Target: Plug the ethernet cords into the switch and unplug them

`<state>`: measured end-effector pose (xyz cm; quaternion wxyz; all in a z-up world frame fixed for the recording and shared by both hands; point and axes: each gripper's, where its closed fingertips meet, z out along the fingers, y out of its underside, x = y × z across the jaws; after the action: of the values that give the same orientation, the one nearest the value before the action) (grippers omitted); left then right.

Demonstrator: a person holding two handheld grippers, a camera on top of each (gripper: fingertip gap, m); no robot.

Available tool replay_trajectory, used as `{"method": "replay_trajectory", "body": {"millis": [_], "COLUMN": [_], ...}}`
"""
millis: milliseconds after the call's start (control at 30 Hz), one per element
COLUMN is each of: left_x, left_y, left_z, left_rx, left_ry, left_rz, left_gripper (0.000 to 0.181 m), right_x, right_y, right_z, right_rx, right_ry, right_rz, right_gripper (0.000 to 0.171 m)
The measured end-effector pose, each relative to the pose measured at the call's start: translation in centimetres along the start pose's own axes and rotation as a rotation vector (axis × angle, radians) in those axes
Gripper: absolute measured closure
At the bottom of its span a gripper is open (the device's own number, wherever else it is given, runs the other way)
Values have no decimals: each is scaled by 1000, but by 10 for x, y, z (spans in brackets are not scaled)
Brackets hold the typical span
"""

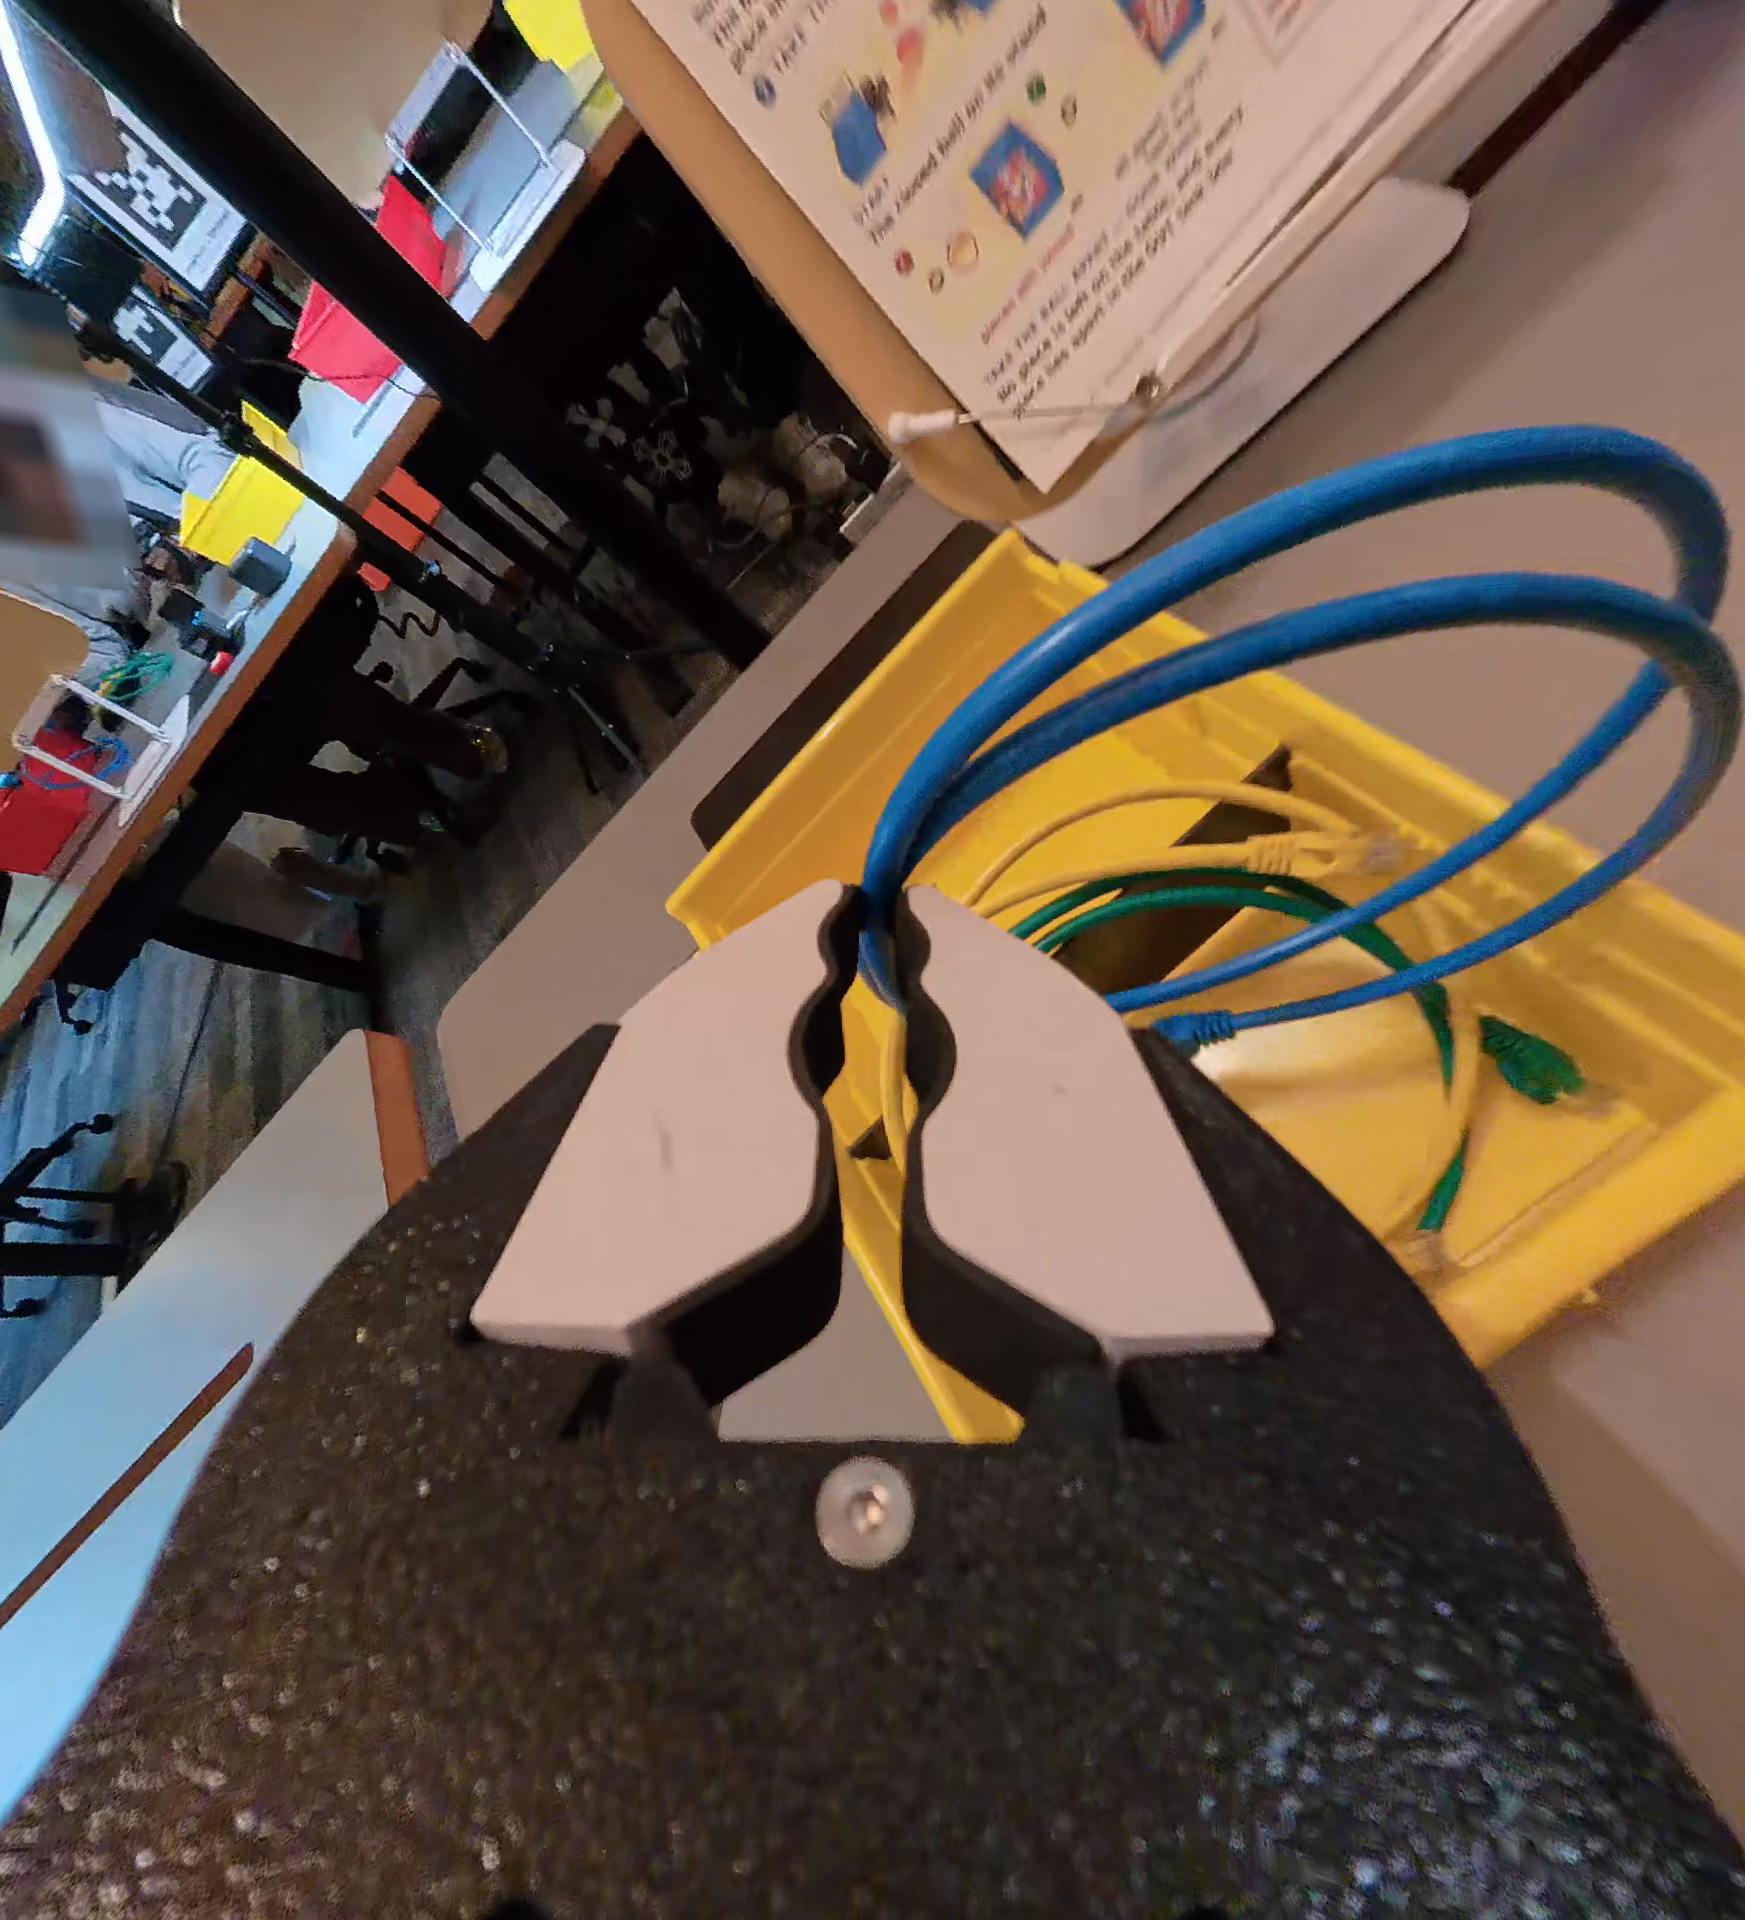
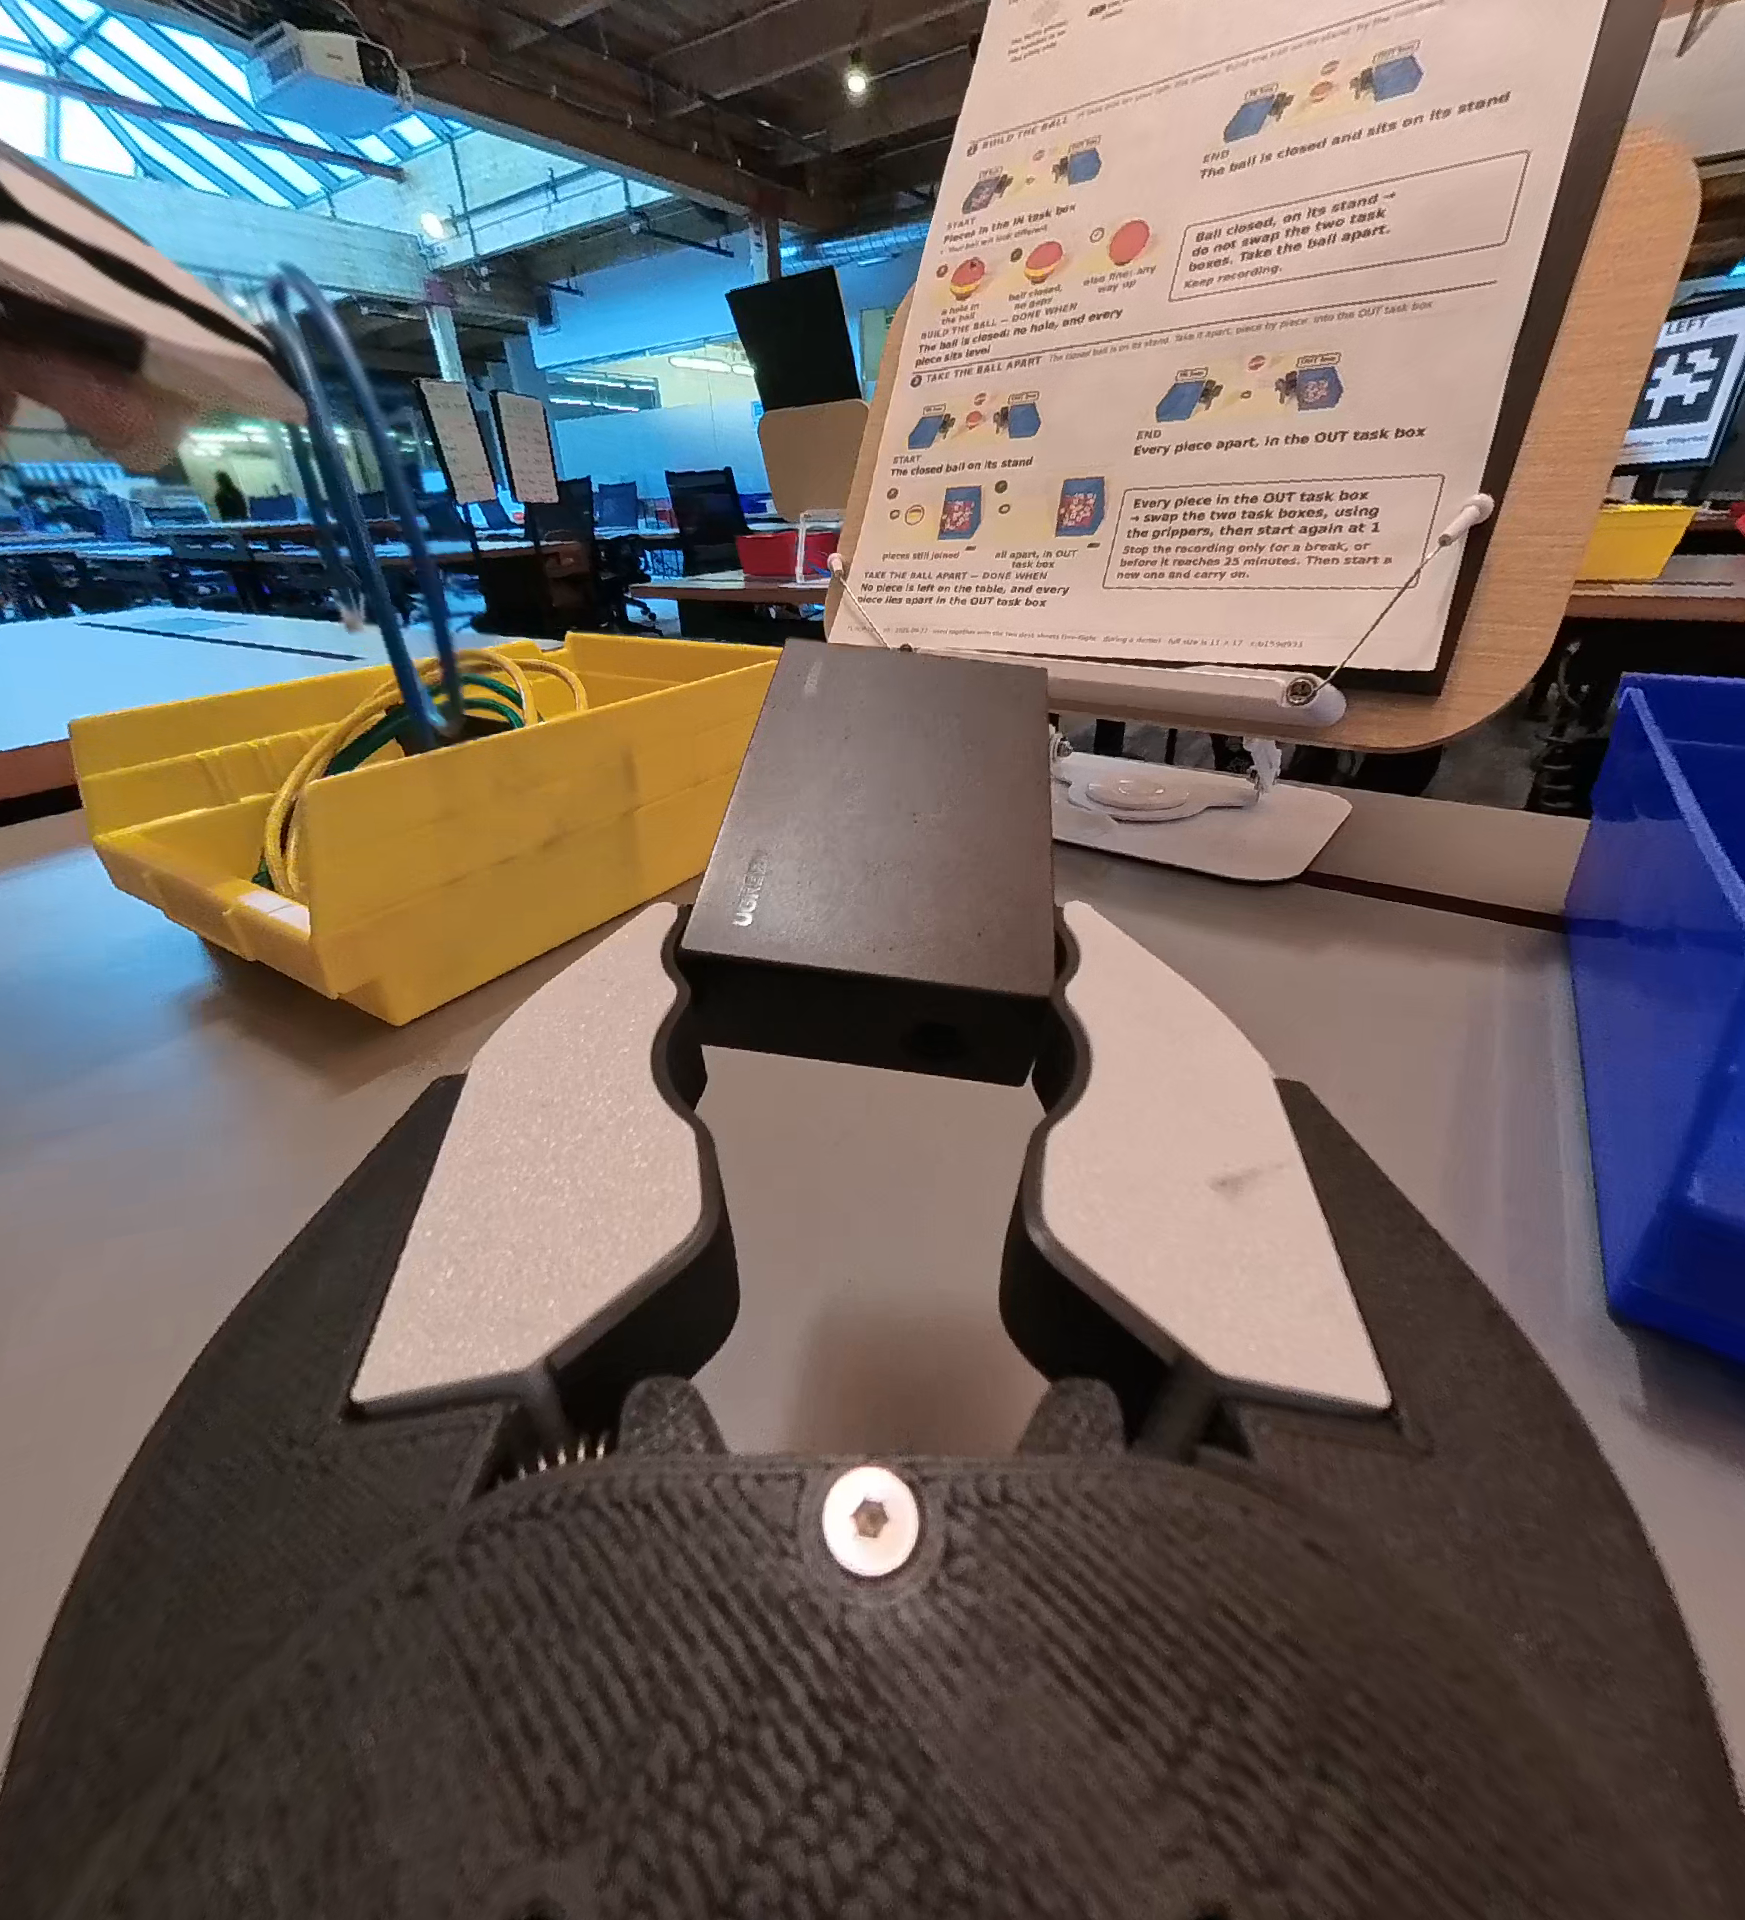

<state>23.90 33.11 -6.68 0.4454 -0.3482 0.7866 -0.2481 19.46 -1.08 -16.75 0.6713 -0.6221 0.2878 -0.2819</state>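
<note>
My left gripper (image 1: pixel 873 920) is shut on a blue ethernet cord (image 1: pixel 1367 488), whose loops arch up over the yellow bin (image 1: pixel 1626 1091). A green cord (image 1: pixel 1408 966) and a yellow cord (image 1: pixel 1294 852) lie in that bin. My right gripper (image 2: pixel 868 966) is shut on the black switch (image 2: pixel 878 821), holding it by its near end, tilted, above the grey table. In the right wrist view the left gripper (image 2: pixel 68 301) shows at upper left, lifting the blue cord (image 2: pixel 359 499) out of the yellow bin (image 2: pixel 452 831). The switch's ports are hidden.
A blue bin (image 2: pixel 1720 1039) stands at the right. A wooden stand with an instruction sheet (image 2: pixel 1211 364) stands behind the switch on a white base (image 2: pixel 1190 821). Other tables, chairs and bins fill the room beyond the table edge. My right fingertips sit around 35 centimetres from my left ones.
</note>
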Motion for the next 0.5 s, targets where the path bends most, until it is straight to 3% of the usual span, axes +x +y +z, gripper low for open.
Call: {"method": "replay_trajectory", "body": {"millis": [267,500], "left_x": [12,94], "left_y": [-45,-62], "left_z": [-52,-75], "left_rx": [135,27], "left_ry": [76,368], "left_rz": [-133,-150], "left_gripper": [176,176], "right_x": [2,23], "right_y": [-2,-5], "right_z": [-2,-11], "right_rx": [19,35], "right_ry": [-5,47], "right_rz": [20,30], "right_gripper": [108,108]}}
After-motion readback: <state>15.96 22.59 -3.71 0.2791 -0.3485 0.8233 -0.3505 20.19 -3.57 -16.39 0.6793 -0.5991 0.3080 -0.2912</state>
